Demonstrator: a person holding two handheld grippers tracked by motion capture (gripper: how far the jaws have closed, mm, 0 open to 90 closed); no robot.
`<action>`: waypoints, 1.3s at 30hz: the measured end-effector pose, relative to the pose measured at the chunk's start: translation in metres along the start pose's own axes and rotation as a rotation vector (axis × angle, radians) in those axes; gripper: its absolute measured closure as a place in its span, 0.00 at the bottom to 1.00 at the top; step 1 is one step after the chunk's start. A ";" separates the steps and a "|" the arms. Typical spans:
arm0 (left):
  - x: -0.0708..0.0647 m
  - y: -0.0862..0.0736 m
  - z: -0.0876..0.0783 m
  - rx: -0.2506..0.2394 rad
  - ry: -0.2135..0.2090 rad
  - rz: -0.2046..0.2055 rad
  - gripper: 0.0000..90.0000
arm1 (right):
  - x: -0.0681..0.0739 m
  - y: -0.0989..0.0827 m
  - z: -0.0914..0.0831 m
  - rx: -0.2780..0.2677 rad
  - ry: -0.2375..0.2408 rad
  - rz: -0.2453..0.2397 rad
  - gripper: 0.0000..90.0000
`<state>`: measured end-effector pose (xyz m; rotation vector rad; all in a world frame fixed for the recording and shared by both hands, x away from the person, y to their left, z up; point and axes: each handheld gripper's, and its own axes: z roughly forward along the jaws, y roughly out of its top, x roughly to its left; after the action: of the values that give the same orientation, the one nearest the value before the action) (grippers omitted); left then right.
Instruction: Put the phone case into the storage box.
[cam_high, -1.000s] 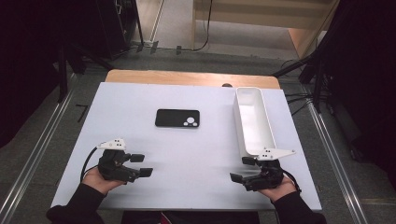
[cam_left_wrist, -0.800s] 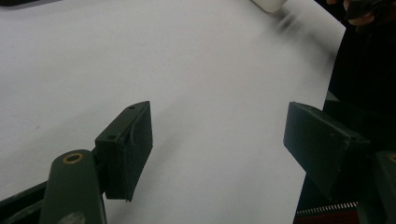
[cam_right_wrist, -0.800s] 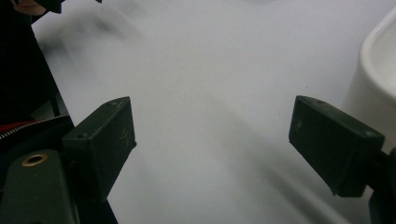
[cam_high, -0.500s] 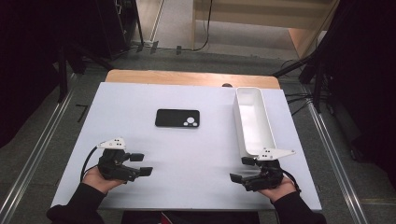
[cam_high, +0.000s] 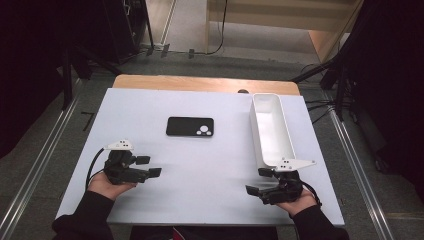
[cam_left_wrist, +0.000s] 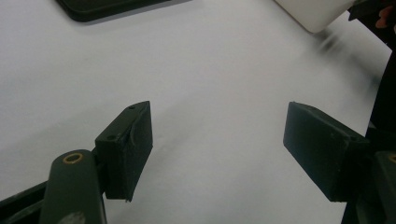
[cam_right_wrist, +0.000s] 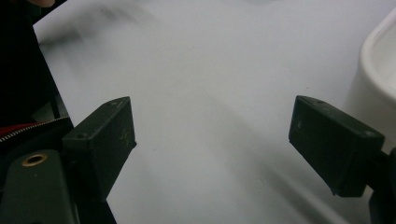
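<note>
A black phone (cam_high: 190, 126) lies flat on the white table (cam_high: 210, 160), its camera end toward the right. To its right stands a long white tray (cam_high: 271, 131), nothing in it that I can see. My left gripper (cam_high: 149, 166) rests low at the near left, jaws pointing right, open with only bare table between them (cam_left_wrist: 217, 144). My right gripper (cam_high: 259, 181) sits at the near right just below the tray's near end, jaws pointing left, open and holding nothing (cam_right_wrist: 212, 144). The phone's edge (cam_left_wrist: 107, 7) and a tray corner (cam_left_wrist: 313, 14) show at the top of the left gripper view.
The tray's rounded wall (cam_right_wrist: 378, 70) stands close on the right in the right gripper view. Beyond the white sheet a wooden table edge (cam_high: 205, 83) shows. Dark stands and cables line both sides of the floor. A hand and sleeve hold each gripper at the near edge.
</note>
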<state>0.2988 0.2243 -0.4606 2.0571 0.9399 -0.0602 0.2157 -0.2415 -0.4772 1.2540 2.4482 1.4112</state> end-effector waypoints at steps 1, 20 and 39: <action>0.001 0.001 0.001 -0.002 -0.002 -0.003 0.26 | 0.000 0.000 0.000 -0.002 -0.001 -0.003 0.14; 0.015 0.021 0.009 -0.001 0.015 0.001 0.27 | 0.001 0.001 0.003 0.006 0.017 -0.008 0.14; 0.024 0.057 0.016 0.014 0.005 0.016 0.26 | 0.000 0.001 0.002 0.008 0.004 -0.005 0.14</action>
<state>0.3570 0.2070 -0.4410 2.0788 0.9283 -0.0537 0.2174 -0.2398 -0.4780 1.2473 2.4605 1.4053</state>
